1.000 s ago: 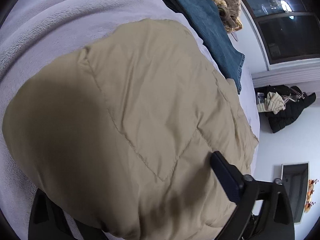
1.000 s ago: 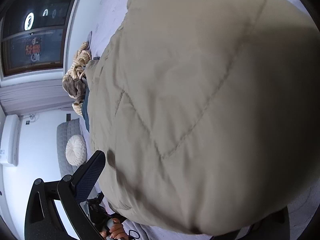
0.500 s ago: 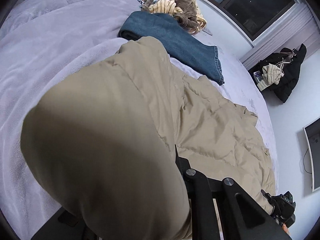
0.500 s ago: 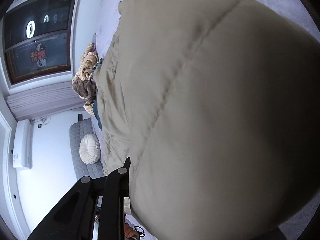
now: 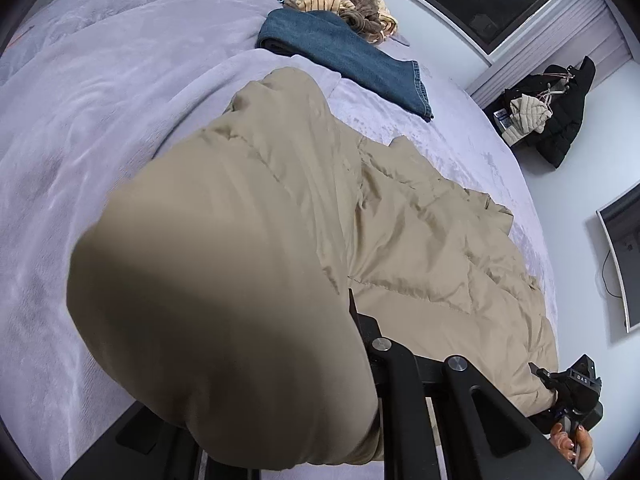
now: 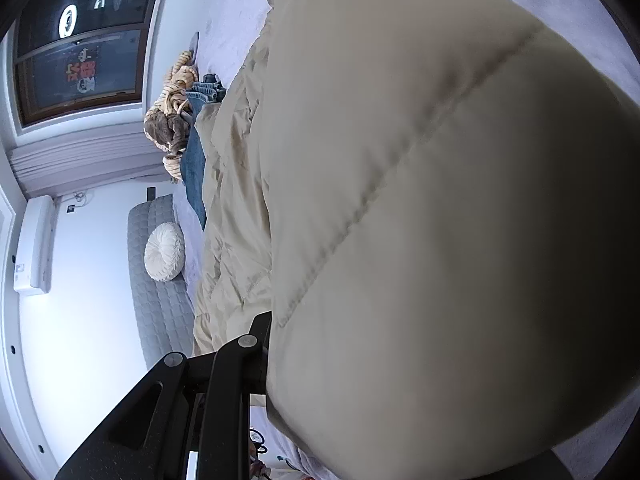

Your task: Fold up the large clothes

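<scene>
Left gripper point(image 5: 320, 360) jaws have just closed, pinching a bunched fold of the tan quilted coat point(image 5: 420, 240); right gripper point(image 6: 272, 352) jaws likewise clamp another fold. Coat sprawls over the lilac bed point(image 5: 100, 120), jeans point(image 5: 348, 60) beyond.

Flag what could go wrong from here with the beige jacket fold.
1. The puffy beige quilted jacket bulges around both the left tool and the right tool; slick padding may slip free.
2. Carried too far, the fold could land on the folded jeans.
</scene>
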`<state>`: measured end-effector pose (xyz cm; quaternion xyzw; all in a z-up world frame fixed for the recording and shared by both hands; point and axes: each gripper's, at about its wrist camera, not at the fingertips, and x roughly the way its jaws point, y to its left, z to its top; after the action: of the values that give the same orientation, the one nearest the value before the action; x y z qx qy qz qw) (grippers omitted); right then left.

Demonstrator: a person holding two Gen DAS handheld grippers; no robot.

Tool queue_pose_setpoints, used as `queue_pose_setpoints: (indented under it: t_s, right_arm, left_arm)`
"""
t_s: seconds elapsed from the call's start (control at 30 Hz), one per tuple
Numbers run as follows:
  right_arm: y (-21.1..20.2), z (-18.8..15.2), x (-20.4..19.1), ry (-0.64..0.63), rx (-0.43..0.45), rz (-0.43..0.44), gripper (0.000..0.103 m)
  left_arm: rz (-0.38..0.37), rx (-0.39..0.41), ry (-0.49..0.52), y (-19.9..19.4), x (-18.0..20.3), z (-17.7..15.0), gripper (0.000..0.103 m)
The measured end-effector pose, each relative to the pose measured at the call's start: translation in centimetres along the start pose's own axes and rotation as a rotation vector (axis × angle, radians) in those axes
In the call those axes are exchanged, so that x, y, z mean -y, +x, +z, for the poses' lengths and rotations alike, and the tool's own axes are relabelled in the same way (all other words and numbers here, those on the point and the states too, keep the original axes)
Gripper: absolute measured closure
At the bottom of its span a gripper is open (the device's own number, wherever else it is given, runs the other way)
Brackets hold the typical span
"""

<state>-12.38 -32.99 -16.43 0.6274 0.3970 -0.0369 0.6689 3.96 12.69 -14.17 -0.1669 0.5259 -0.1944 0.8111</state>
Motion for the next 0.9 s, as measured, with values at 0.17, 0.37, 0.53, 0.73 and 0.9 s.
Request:
queue_pose_setpoints:
  t_s: [0.17, 0.37, 0.53, 0.73, 0.9]
  right_arm:
    - [-1.7, -5.4, 1.8, 0.037, 0.001, -0.019, 0.079]
    - [-3.2, -10.1, 3.6, 0.061, 0.009, -0.060, 0.079]
    - [-2.2, -9.1, 3.9, 0.036, 0.028, -0.120, 0.075]
    - [-3.4, -9.8, 2.8, 0.004, 0.070, -0.262, 0.050]
    - [-6.2, -11.3, 1.3, -0.049, 0.127, -0.335, 0.050]
  left_arm:
    - [-0.019, -0.073, 0.013, -3.6, -2.6, -4.5, 0.085]
    - [-0.029, -0.160, 0.002, -5.0, -5.6, -8.7, 0.085]
    - [-0.006, -0.173, 0.021, -5.3, -6.3, -9.6, 0.079]
    - [0.086, -0.142, 0.063, -9.2, -7.0, -9.4, 0.073]
    - [0.173, -0.053, 0.112, -12.8, -6.5, -8.8, 0.073]
